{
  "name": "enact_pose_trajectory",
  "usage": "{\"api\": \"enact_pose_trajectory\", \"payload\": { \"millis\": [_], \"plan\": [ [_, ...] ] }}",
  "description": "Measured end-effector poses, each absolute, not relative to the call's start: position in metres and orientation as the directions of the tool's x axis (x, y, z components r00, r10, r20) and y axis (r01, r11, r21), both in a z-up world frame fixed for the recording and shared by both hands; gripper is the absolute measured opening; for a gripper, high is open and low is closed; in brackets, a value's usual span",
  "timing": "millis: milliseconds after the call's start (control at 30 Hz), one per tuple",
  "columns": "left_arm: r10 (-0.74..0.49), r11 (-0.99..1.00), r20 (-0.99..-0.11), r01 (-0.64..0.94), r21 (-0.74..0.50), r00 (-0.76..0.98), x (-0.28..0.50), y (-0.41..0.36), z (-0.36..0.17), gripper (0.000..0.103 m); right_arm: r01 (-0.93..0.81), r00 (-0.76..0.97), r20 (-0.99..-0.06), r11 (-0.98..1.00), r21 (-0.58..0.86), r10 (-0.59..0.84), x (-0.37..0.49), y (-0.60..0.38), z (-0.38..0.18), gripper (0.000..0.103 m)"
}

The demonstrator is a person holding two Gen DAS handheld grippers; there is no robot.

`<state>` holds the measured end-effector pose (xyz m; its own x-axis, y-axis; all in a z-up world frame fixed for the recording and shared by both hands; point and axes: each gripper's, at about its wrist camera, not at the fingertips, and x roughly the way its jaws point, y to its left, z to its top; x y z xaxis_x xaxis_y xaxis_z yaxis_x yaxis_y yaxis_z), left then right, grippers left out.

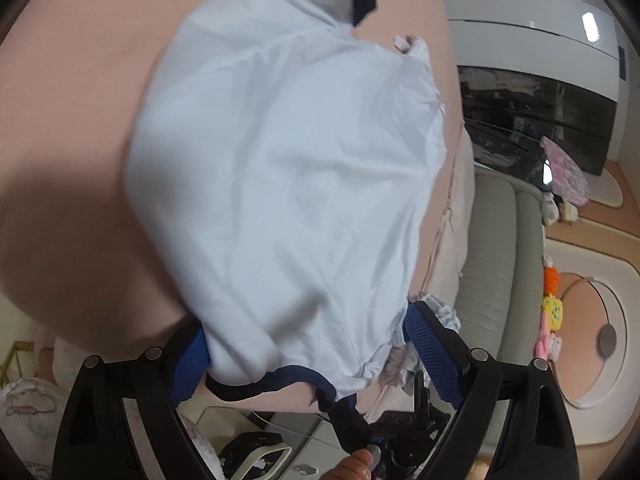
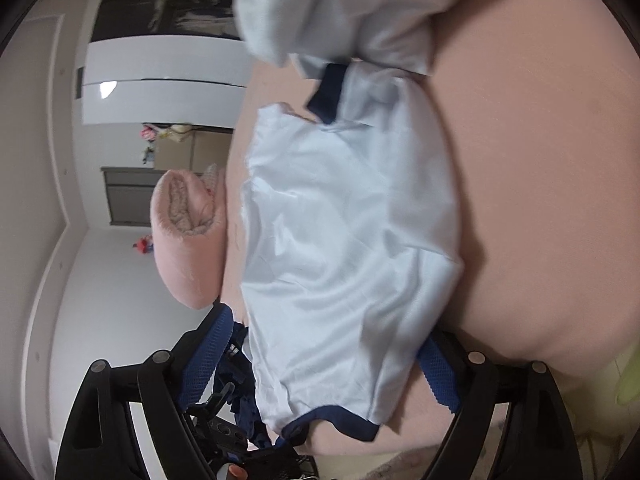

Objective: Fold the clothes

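A white shirt with navy trim (image 1: pixel 280 168) lies spread on a pink bed sheet (image 1: pixel 80 80). My left gripper (image 1: pixel 304 344) stands with its blue-padded fingers (image 1: pixel 432 344) apart, and the shirt's navy-edged end lies between them. The other gripper shows low in this view (image 1: pixel 416 432). In the right wrist view the same shirt (image 2: pixel 344 240) lies between the spread fingers (image 2: pixel 438 372) of my right gripper (image 2: pixel 324 360), with its navy hem (image 2: pixel 332 432) nearest the camera. A navy cuff (image 2: pixel 328 92) shows at the far end.
More pale clothes (image 2: pixel 320 8) are heaped at the bed's far end. A rolled pink blanket (image 2: pixel 188 240) lies at the bed's edge. A grey-green sofa (image 1: pixel 500 260), white cabinets (image 1: pixel 520 12) and toys (image 1: pixel 554 312) are beside the bed.
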<state>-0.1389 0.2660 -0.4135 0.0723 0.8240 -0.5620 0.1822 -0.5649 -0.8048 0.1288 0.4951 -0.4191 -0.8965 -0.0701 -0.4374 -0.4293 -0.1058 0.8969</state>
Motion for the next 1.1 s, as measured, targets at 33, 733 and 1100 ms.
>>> {"api": "enact_pose_trajectory", "payload": {
  "millis": [33,733,1100],
  "plan": [
    [0.817,-0.576,-0.571,0.169,-0.800,0.079,-0.139,0.268,-0.414,0.091,-0.440,-0.891,-0.449,-0.113,0.891,-0.068,0.127,0.495,-0.419,0.088],
    [0.695,-0.714,-0.714,0.200,-0.671,0.086,-0.126,0.245,-0.430,0.008,-0.435,-0.892,-0.433,-0.006,0.900,-0.128,0.168,0.503,-0.460,0.000],
    [0.580,-0.813,-0.815,0.076,-0.578,0.001,-0.112,0.232,-0.406,0.004,-0.506,-0.847,-0.521,-0.136,0.852,-0.109,0.171,0.488,-0.445,0.000]
  ]
}}
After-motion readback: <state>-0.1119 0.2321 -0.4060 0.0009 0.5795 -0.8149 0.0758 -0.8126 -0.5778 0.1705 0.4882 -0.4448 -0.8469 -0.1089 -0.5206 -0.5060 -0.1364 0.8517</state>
